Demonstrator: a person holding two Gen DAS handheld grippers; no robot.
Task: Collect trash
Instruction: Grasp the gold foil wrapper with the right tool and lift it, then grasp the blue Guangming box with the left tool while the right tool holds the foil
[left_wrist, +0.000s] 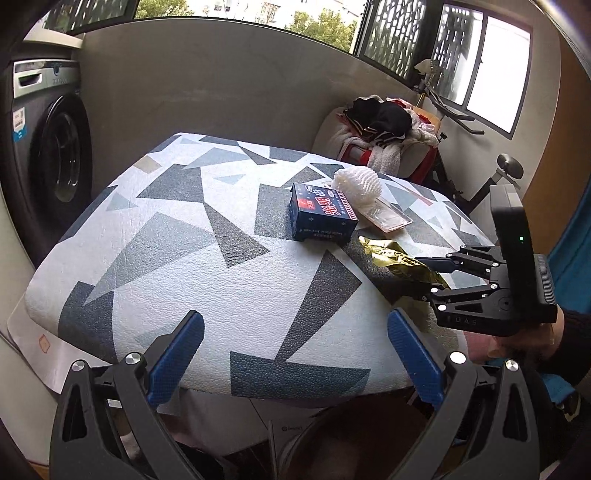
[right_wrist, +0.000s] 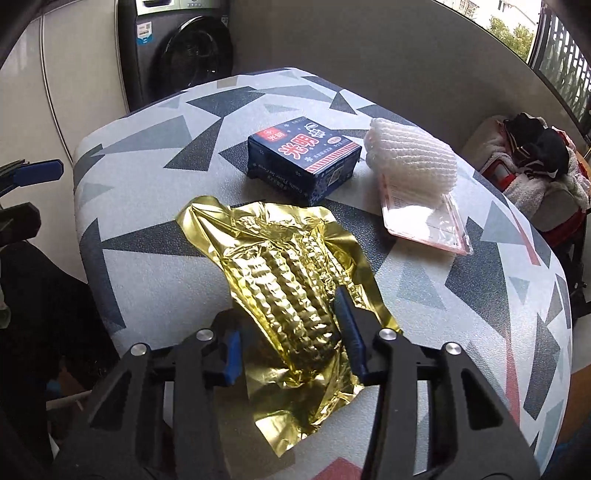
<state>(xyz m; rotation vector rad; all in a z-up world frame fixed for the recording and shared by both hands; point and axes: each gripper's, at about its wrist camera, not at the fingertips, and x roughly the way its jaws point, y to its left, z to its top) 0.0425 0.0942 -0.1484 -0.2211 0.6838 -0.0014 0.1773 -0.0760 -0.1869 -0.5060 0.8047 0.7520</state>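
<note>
A crumpled gold foil wrapper (right_wrist: 280, 266) lies at the near right of the patterned table (left_wrist: 184, 258). My right gripper (right_wrist: 286, 317) is shut on it, blue pads pressing the ribbed bulge from both sides; in the left wrist view this gripper (left_wrist: 421, 275) bites the gold foil wrapper (left_wrist: 391, 256). Behind it stand a dark blue carton (right_wrist: 303, 158), a white foam net (right_wrist: 410, 158) and a clear pink-edged packet (right_wrist: 424, 225). My left gripper (left_wrist: 295, 317) hangs open over the table's near edge with nothing between its fingers, apart from the dark blue carton (left_wrist: 321, 214).
A washing machine (left_wrist: 55, 155) stands at the left behind the table. A chair piled with clothes (left_wrist: 380, 125) and an exercise bike (left_wrist: 480, 184) are at the far right. A hand (left_wrist: 524, 339) holds the right gripper.
</note>
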